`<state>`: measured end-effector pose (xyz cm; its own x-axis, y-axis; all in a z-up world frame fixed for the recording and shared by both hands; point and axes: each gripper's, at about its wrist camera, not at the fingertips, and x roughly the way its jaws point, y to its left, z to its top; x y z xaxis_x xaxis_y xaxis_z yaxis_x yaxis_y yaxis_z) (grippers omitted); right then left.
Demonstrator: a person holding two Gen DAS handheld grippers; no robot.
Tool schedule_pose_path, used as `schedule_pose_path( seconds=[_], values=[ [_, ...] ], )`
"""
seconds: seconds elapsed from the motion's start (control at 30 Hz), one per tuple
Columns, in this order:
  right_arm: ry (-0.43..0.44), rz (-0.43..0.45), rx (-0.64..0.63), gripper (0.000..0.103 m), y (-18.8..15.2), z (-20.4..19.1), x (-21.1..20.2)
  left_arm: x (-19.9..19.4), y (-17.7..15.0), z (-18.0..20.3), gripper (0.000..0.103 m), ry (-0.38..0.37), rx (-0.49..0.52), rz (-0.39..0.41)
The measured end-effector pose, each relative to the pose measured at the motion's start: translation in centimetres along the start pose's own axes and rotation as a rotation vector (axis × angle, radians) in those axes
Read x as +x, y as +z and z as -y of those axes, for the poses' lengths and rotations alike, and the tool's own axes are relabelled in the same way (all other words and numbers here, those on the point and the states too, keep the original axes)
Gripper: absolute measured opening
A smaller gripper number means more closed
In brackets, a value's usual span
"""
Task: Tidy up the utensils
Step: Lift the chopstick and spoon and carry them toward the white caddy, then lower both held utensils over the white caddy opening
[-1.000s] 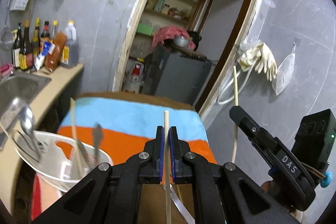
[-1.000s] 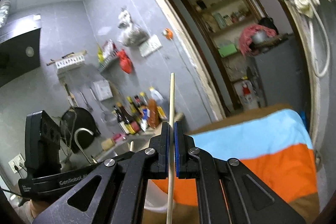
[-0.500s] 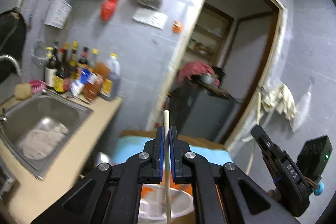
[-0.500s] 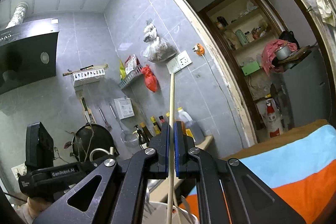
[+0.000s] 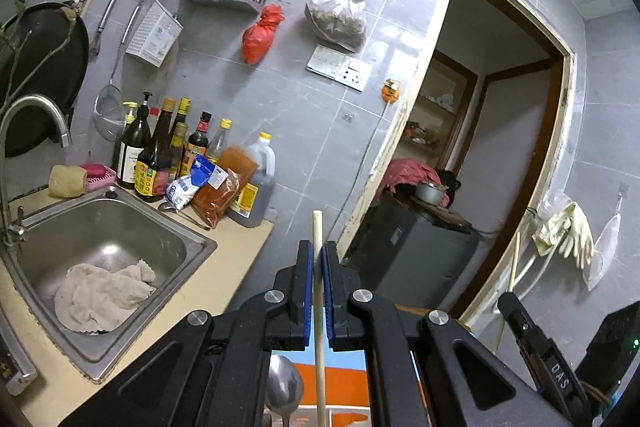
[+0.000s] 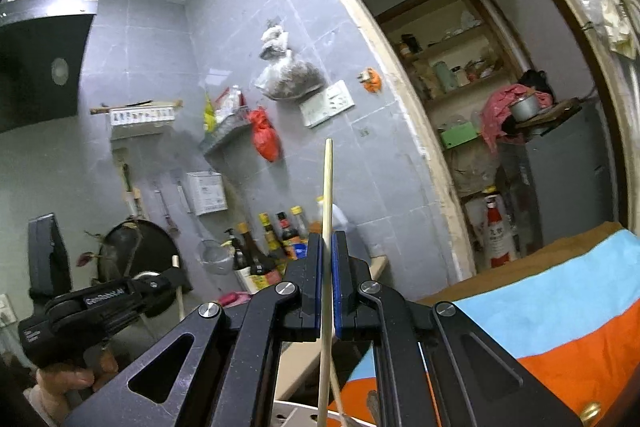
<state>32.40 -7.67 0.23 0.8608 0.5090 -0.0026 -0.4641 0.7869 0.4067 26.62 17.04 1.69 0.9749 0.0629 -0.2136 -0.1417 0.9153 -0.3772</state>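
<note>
Left tongs (image 5: 317, 259) are clenched on an upright chopstick (image 5: 318, 307), a spoon (image 5: 284, 389) showing at 6 o'clock below.

Right tongs (image 6: 327, 251) likewise pinch a second chopstick (image 6: 327, 227); white holder rim (image 6: 300, 413) at 6 o'clock. Mid-carry, I judge; next, lowering both sticks into it.

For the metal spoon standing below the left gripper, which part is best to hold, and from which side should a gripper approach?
Probably the neck just under the bowl of the spoon, coming from above. It stands bowl-up and its handle is hidden below the frame, so the fingers should close across the narrow neck.
</note>
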Motion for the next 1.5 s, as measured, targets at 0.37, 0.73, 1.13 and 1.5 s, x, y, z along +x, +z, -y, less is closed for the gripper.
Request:
schedule_pose_path(
  seconds=[0.37, 0.73, 1.13, 1.5],
  values=[
    [-0.153, 0.028, -0.039, 0.004, -2.5, -1.0, 0.4, 1.2, -1.9, -0.9, 0.005, 0.006, -0.030, 0.042],
    [-0.124, 0.034, -0.016, 0.004, -4.3, 0.2, 0.3, 2.0, -4.1, -0.7, 0.005, 0.008, 0.023, 0.045],
    [-0.112, 0.005, -0.035, 0.004, -5.5, 0.5, 0.0, 1.7, -5.2, -0.6, 0.005, -0.038, 0.047, -0.006],
    [-0.110, 0.004, -0.048, 0.006, -5.6, 0.1, -0.3, 1.3, -4.8, -1.0, 0.005, -0.065, 0.052, -0.052]
  ],
)
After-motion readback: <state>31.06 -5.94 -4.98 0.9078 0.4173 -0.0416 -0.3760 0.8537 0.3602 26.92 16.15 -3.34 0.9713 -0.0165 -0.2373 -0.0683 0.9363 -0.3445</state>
